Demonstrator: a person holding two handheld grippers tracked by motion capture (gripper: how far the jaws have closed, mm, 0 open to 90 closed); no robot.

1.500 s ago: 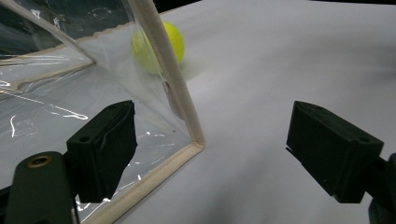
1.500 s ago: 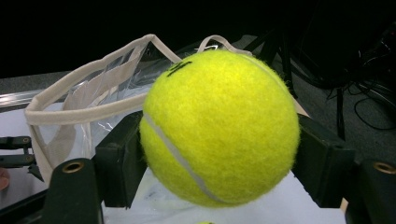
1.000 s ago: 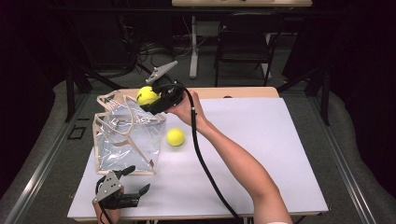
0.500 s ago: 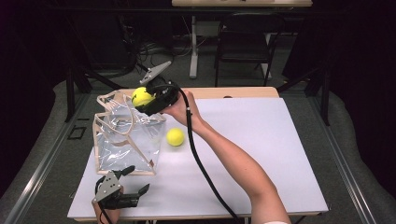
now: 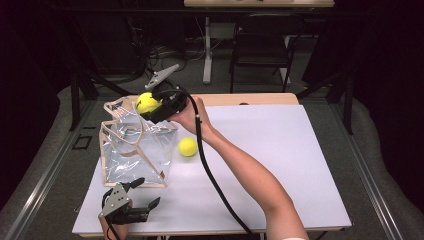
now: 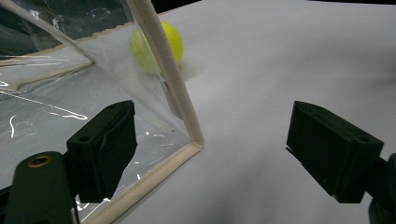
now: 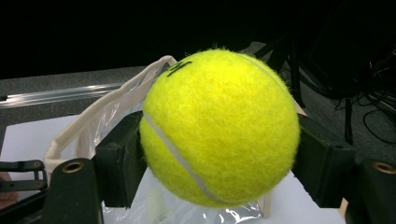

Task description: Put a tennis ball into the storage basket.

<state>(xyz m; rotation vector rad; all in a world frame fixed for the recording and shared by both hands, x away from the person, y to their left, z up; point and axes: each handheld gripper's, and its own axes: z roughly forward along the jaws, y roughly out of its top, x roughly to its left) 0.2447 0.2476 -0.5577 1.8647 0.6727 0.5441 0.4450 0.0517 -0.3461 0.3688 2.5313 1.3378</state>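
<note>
High overview, claw close-ups, shared bag (image 5: 135, 150)

place: looks like a lab/studio | clues: white table (image 5: 280, 150), dark surroundings, floor cables (image 5: 165, 52), folding chair (image 5: 262, 45)

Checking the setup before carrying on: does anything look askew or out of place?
The clear bag sags crookedly, its rim slumped. One tennis ball lies loose on the table beside it.

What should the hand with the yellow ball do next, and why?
Probably lower the ball a little into the clear bag and then let go. The right tool grips it just above the bag's open top, while another ball waits on the table.
</note>
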